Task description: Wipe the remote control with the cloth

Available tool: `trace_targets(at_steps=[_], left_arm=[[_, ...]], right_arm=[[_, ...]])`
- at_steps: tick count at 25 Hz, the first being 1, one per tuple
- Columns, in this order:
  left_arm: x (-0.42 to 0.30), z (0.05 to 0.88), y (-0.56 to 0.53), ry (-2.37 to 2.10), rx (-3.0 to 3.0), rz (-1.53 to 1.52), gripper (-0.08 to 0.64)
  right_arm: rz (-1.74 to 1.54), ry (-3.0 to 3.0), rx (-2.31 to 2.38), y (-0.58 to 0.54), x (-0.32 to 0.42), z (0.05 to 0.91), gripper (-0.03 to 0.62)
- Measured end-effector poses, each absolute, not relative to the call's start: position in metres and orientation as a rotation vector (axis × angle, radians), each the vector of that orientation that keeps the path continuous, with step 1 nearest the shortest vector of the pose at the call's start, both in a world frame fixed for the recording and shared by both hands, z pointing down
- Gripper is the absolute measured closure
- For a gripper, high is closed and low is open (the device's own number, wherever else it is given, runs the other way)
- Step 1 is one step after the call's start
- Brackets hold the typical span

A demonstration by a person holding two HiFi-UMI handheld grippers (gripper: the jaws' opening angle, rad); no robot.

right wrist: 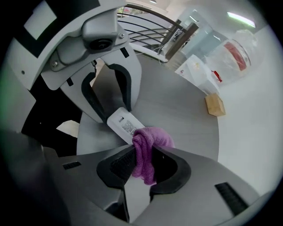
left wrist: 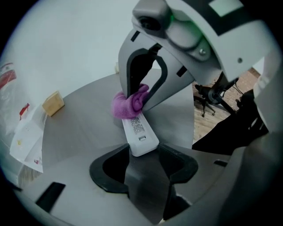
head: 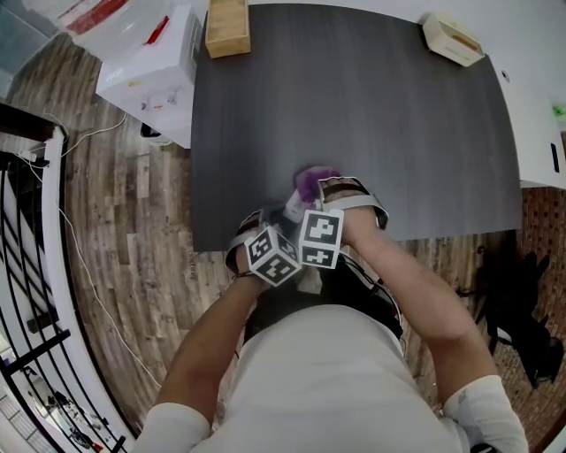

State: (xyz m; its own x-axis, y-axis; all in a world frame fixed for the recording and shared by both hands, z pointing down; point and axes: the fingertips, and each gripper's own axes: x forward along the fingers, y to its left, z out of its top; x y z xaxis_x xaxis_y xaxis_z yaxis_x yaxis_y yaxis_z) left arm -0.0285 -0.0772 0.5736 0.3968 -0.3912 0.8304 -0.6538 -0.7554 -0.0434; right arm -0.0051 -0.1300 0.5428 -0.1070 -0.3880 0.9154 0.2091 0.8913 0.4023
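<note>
A white remote control (left wrist: 140, 137) is held above the dark table (head: 354, 106), close to its front edge. My left gripper (left wrist: 143, 156) is shut on the remote's near end, label side up. A purple cloth (right wrist: 148, 148) is bunched between the jaws of my right gripper (right wrist: 142, 161), which is shut on it. The cloth (left wrist: 129, 103) rests against the remote's far end (right wrist: 126, 126). In the head view the two grippers face each other, with the cloth (head: 316, 181) just beyond their marker cubes.
A wooden box (head: 227, 26) stands at the table's far left edge and a pale wooden holder (head: 453, 39) at its far right corner. A white box (head: 150, 66) sits on the floor to the left, beside a railing (head: 35, 265).
</note>
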Motion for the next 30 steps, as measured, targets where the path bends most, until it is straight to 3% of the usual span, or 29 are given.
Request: trace_targets(at_steps=[10,18,25,30], left_arm=[[-0.026,0.575,-0.076,-0.908,2.395,1.231,0.353],[-0.03,0.575,-0.077,-0.942,2.365,1.146,0.353],[-0.032,0.576,-0.077,-0.922,2.355,1.149,0.353],[-0.03,0.575,-0.076,-0.913,2.354,1.16,0.353]], right_arm=[[-0.3,-1.726,-0.138,-0.075,-0.031,0.538,0.486],[0.227,-2.058,0.005,-0.065,-0.028,0.508,0.486],[0.123,-1.929,0.488,-0.148,0.032,0.512,0.485],[0.103,-1.822,0.512,-0.142,0.044,0.54,0.486]])
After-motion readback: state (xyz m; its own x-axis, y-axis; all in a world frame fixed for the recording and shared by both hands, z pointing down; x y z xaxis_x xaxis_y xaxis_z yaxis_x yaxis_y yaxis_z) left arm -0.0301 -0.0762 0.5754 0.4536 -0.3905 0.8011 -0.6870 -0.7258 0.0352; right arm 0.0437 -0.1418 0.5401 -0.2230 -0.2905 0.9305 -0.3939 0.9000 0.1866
